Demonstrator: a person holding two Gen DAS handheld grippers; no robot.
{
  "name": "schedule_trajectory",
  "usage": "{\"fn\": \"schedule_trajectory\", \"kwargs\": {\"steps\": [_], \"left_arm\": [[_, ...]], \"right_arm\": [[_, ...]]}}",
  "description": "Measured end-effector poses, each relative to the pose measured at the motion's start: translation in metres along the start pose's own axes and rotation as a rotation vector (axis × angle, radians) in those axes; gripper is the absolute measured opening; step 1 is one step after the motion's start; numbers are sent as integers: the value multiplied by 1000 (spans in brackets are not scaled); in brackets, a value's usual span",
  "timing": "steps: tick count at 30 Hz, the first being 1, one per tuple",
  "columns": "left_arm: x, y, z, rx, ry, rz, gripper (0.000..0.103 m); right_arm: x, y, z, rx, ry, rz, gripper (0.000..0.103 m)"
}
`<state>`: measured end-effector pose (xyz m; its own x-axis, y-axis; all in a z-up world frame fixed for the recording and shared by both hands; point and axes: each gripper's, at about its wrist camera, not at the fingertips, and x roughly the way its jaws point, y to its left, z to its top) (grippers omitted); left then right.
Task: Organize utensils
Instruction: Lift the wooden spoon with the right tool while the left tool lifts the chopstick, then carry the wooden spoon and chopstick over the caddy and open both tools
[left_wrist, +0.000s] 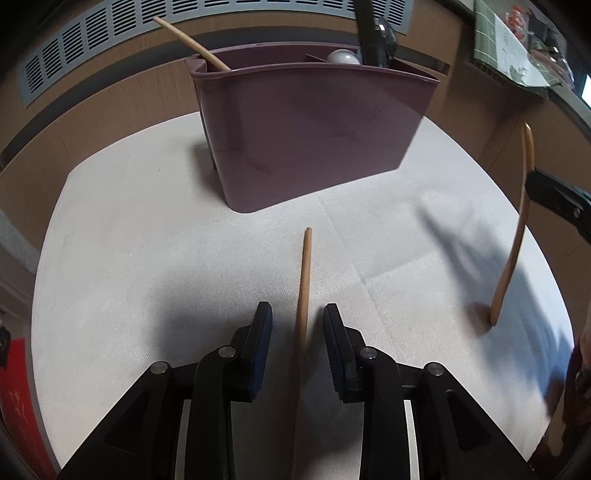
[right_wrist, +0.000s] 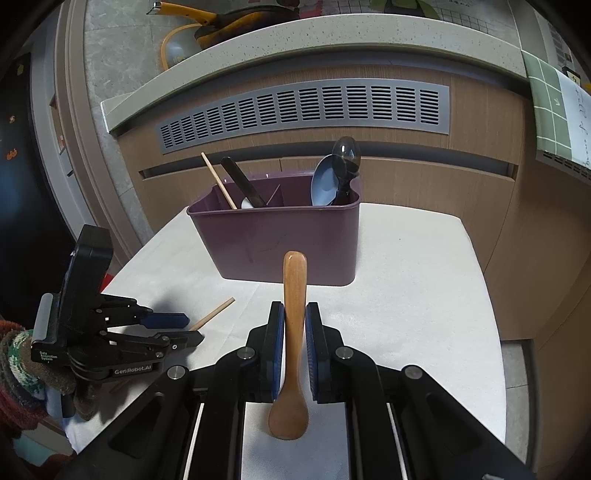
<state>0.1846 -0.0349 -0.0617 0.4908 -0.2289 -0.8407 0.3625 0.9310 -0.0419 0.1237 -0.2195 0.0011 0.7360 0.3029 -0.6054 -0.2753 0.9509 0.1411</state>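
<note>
A purple utensil caddy (left_wrist: 314, 140) (right_wrist: 280, 240) stands at the back of the white cloth. In it are a chopstick (right_wrist: 219, 182), a black handle (right_wrist: 242, 181), a blue spoon (right_wrist: 325, 186) and a dark spoon (right_wrist: 345, 155). My left gripper (left_wrist: 297, 314) (right_wrist: 192, 328) is open low over the cloth. A loose wooden chopstick (left_wrist: 306, 266) (right_wrist: 216, 314) lies between its pads, and neither pad touches it. My right gripper (right_wrist: 294, 308) is shut on a wooden spoon (right_wrist: 294, 273) (left_wrist: 515, 258), handle end toward the caddy, bowl near the camera.
The white cloth (right_wrist: 406, 295) covers a small table, with edges close on the left and right. Behind the caddy rises a wooden cabinet front with a grey vent grille (right_wrist: 306, 107) under a counter. A knitted sleeve (right_wrist: 18, 362) holds the left gripper.
</note>
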Motion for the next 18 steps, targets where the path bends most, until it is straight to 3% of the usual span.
{"fn": "schedule_trajectory", "kwargs": {"steps": [2,4,5,7,10,15,18], "left_arm": [[4,-1,7,16,15,8,28],[8,-7,14,38,32,27,16],[9,-11,16,56,39,28,5],[9,-22,18,81,49,22,5],[-2,-19,18,-4,35,-70,5],[-66,7,10,-220,-182,-185,5],[-102,17,5,-292,-319,-203,5]], "right_arm": [[0,0,0,-1,-2,-2,11],[-1,-1,-1,4,-7,3,11],[-1,-1,-1,7,-10,4,11],[-3,-3,-1,16,-20,7,11],[-6,-5,1,31,-31,7,11],[-19,-8,3,40,-52,6,11],[-22,-8,5,36,-62,-11,11]]}}
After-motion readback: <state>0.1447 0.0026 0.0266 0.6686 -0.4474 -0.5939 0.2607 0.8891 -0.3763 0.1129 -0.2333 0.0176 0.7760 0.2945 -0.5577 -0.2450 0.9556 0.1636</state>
